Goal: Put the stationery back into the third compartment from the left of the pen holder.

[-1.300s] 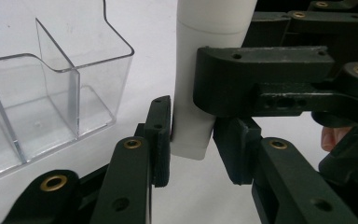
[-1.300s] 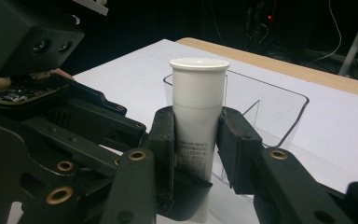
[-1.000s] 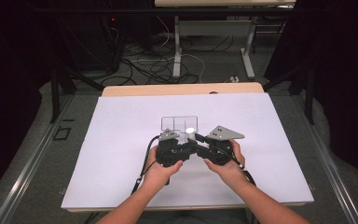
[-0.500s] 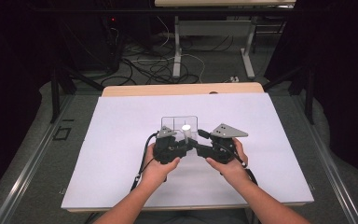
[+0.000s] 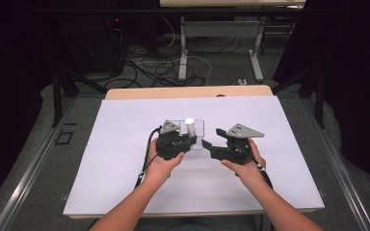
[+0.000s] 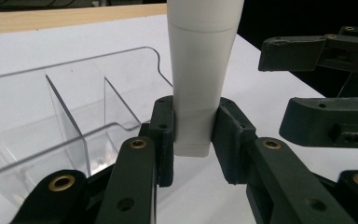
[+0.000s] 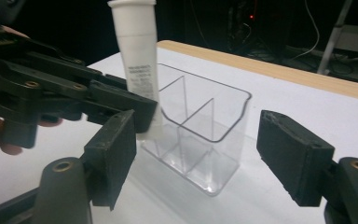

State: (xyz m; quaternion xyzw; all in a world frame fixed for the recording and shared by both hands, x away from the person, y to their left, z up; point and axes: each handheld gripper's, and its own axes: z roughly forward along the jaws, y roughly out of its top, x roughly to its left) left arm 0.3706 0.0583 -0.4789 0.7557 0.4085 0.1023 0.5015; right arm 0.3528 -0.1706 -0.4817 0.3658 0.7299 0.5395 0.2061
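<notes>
A white tube [image 6: 200,74] stands upright between the jaws of my left gripper [image 6: 193,140], which is shut on its lower end. The tube [image 5: 189,127] hangs just above the white table, beside a clear plastic organizer [image 7: 200,130] with three compartments. In the high view the left gripper [image 5: 185,141] sits at the organizer's [image 5: 197,124] near left side. My right gripper [image 7: 196,158] is open, its jaws spread wide either side of the organizer's near corner, holding nothing. It sits to the right of the left gripper [image 7: 121,105], shown as the right gripper [image 5: 211,147] in the high view.
The white mat [image 5: 125,159] covers a wooden table [image 5: 188,91] whose far edge shows as a tan strip. Beyond the table, cables and metal stand legs [image 5: 183,53] lie on the dark floor.
The two grippers have drawn apart: the right one has moved right and opened. The left one has lifted the tube upright beside the organizer.
</notes>
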